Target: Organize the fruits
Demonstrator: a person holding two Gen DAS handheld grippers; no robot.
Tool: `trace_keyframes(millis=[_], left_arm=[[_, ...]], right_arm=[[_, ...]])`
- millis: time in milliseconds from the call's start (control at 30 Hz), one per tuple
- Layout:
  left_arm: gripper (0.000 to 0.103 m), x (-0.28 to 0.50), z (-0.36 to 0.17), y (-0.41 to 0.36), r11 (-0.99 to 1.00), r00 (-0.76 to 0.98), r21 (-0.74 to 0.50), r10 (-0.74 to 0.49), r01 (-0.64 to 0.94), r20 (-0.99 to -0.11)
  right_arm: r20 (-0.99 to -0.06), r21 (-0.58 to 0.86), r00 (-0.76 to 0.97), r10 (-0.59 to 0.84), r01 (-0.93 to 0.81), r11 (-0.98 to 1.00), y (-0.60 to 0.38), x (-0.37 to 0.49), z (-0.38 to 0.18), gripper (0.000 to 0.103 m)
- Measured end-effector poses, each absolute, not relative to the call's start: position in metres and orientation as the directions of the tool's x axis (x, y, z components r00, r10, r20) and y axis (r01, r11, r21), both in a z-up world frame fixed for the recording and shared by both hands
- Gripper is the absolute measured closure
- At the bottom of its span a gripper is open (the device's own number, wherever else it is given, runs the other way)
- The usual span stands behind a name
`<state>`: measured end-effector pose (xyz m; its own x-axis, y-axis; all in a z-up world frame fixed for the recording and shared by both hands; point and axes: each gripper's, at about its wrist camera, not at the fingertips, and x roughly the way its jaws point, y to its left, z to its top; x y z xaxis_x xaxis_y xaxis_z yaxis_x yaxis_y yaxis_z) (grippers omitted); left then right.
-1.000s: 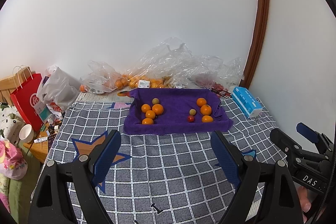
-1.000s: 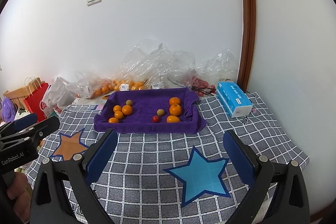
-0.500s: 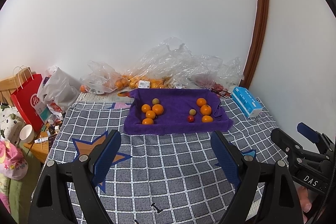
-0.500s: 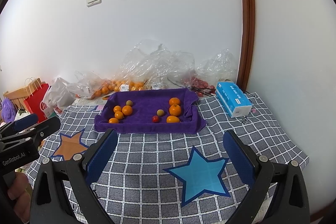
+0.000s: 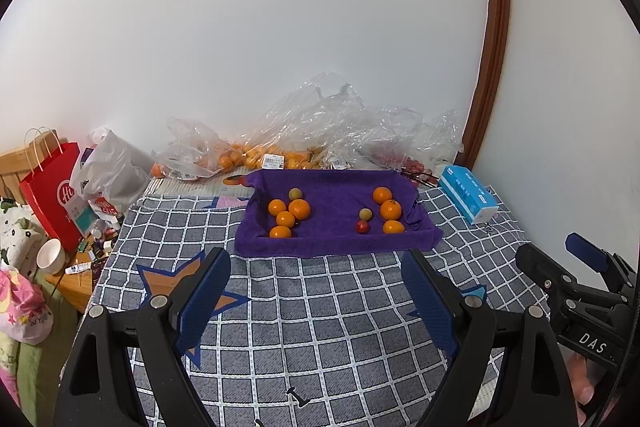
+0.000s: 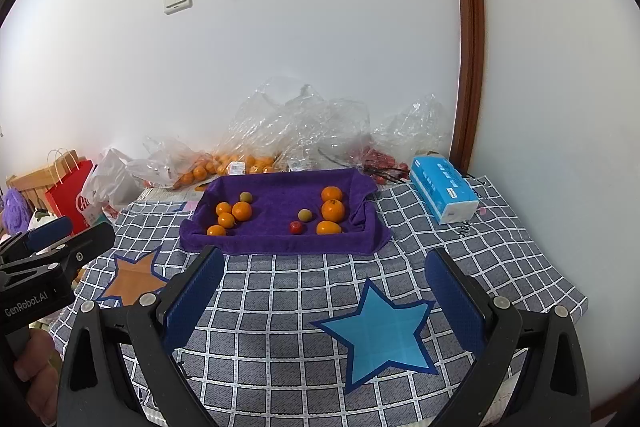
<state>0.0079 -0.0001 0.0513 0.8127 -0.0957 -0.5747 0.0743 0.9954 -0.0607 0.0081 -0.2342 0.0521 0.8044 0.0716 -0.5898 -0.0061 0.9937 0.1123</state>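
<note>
A purple cloth-lined tray [image 5: 336, 243] [image 6: 280, 243] sits on the checked tablecloth. Its left side holds several oranges [image 5: 299, 209] [image 6: 241, 211] and a greenish fruit [image 5: 295, 193]. Its right side holds three oranges [image 5: 391, 209] [image 6: 333, 209], a greenish fruit [image 5: 365, 214] [image 6: 305, 215] and a small red fruit [image 5: 362, 226] [image 6: 295, 227]. My left gripper [image 5: 316, 291] is open and empty, low over the cloth in front of the tray. My right gripper [image 6: 324, 291] is open and empty, also in front of the tray, and shows at the right edge of the left wrist view [image 5: 576, 267].
Clear plastic bags with more oranges [image 5: 256, 159] [image 6: 224, 165] lie behind the tray against the wall. A blue tissue pack [image 5: 468, 193] [image 6: 444, 189] lies to the tray's right. A red paper bag [image 5: 52, 195] and a white bowl [image 5: 50, 255] stand off the left edge.
</note>
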Motion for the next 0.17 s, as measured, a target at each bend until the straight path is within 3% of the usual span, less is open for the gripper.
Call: trace_keyframes(millis=[167], left_arm=[[0.016,0.0083,0.0511,0.0016,0.995,0.814,-0.065,-0.099,0.076,-0.573]], right_arm=[[-0.589,0.109,0.805,0.073,-0.010,0.994,-0.2326,0.0080,0.0530,0.004]])
